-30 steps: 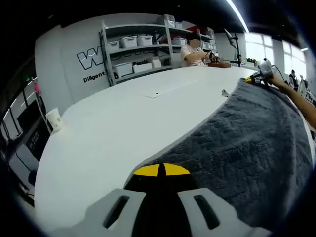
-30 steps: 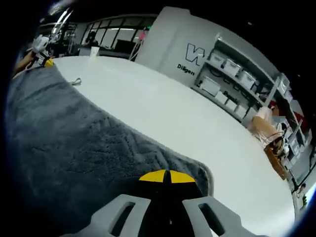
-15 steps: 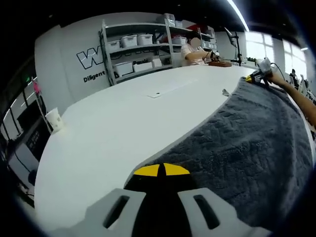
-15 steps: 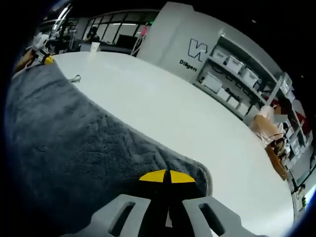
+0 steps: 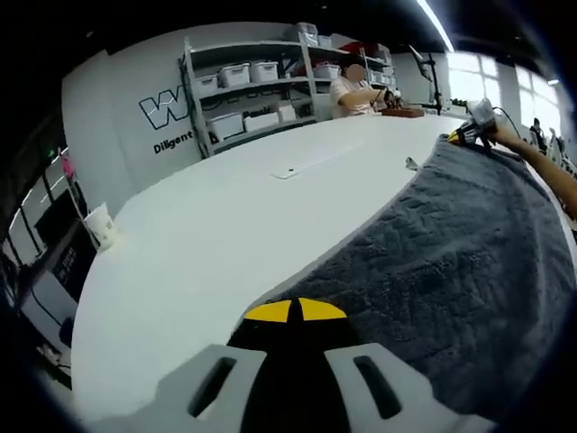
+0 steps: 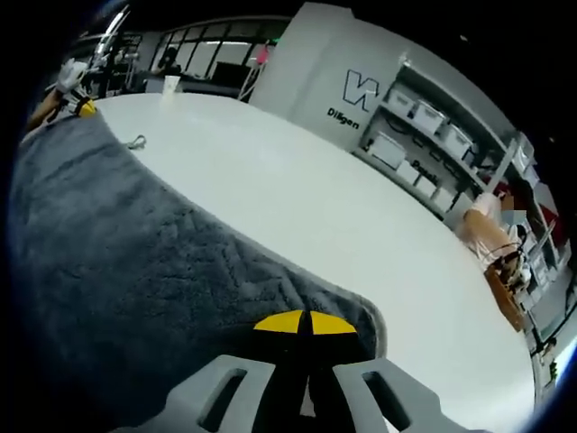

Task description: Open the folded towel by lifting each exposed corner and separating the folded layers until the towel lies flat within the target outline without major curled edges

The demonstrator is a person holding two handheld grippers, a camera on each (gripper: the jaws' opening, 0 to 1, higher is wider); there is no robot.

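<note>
A lab workspace: shelving [image 5: 257, 90] of storage bins [image 5: 236, 75] beside a wall logo [image 5: 165, 110].

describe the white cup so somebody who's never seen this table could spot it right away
Start at the big white table with the grey towel spread on it. In the left gripper view, follow the table's far left edge away from the towel: the white cup stands upright there, alone, the sole tall thing on that bare stretch.

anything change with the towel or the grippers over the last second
Hardly anything. Both views shifted a little, which is the cameras moving with the hands. The left gripper stays at one corner of the grey towel and the right gripper at the other, the towel spread between them on the white table. Nothing was let go.
</note>
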